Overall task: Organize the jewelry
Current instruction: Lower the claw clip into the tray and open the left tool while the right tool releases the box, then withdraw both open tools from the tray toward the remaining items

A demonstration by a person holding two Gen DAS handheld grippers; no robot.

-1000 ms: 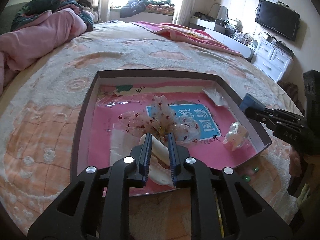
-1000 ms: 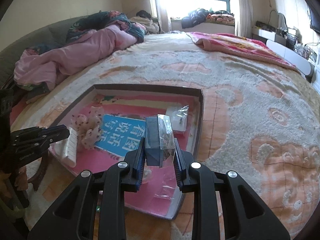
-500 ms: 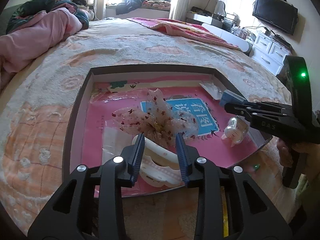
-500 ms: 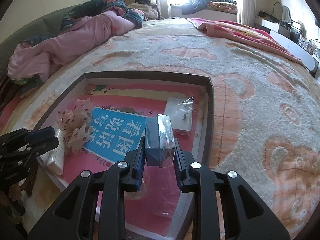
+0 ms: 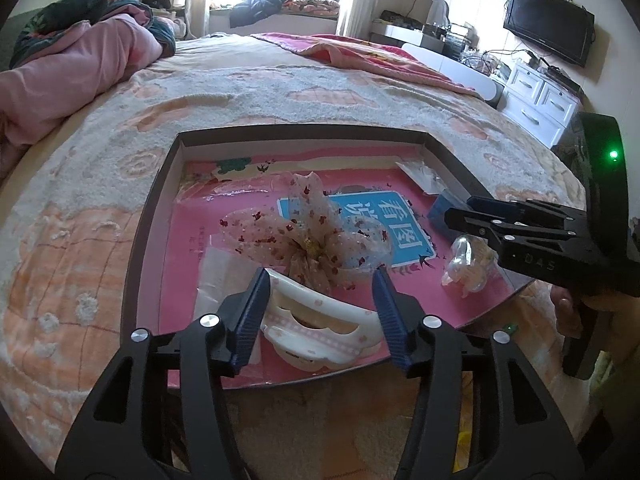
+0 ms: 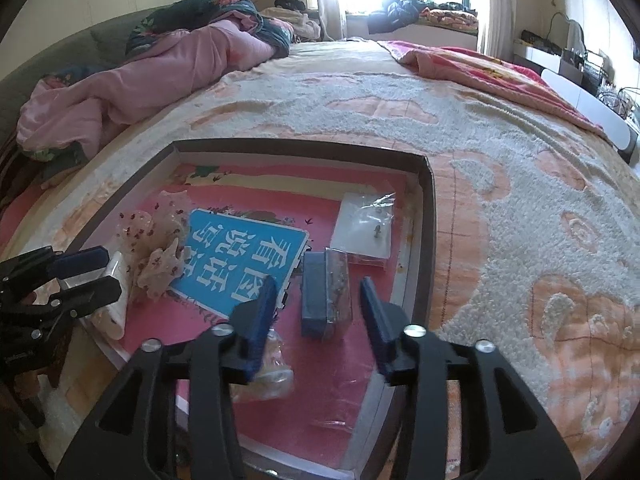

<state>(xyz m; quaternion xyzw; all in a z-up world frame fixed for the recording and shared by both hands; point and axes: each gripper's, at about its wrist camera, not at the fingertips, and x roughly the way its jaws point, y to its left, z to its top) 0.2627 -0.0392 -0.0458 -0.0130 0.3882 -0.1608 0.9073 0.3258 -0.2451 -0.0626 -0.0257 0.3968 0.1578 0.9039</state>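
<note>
Both pairs of fingers are standing open now, having just let go. The right gripper (image 6: 318, 312) is hanging spread over the small blue jewelry box (image 6: 325, 295), which a second ago sat clamped between its fingers and is now lying in the tray (image 6: 429, 216), at about four o'clock from the blue book (image 6: 240, 258). The left gripper (image 5: 320, 312) is gaping around the white hair clip (image 5: 320, 338) at the tray's six o'clock edge, beside the sheer floral bow (image 5: 308, 240). Two pieces look placed.
</note>
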